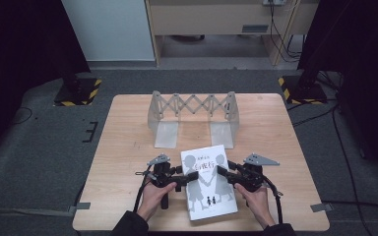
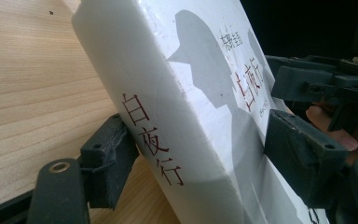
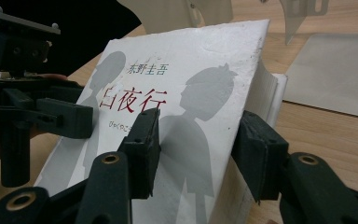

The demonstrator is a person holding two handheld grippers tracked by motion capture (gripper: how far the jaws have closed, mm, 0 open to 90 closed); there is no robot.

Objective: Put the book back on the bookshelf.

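My left tool [image 1: 186, 180] pinches the book's [image 1: 207, 181] spine edge, my right tool [image 1: 223, 173] its page edge; its long axis runs toward the frame's top, cover up.

**Readable text: book only**

White book [image 3: 186, 116] cover is showing red title 白夜行 under small dark author line 東野圭吾; spine [image 2: 154, 140] is repeating 白夜行 in red, running vertically; smaller cover print is staying illegible
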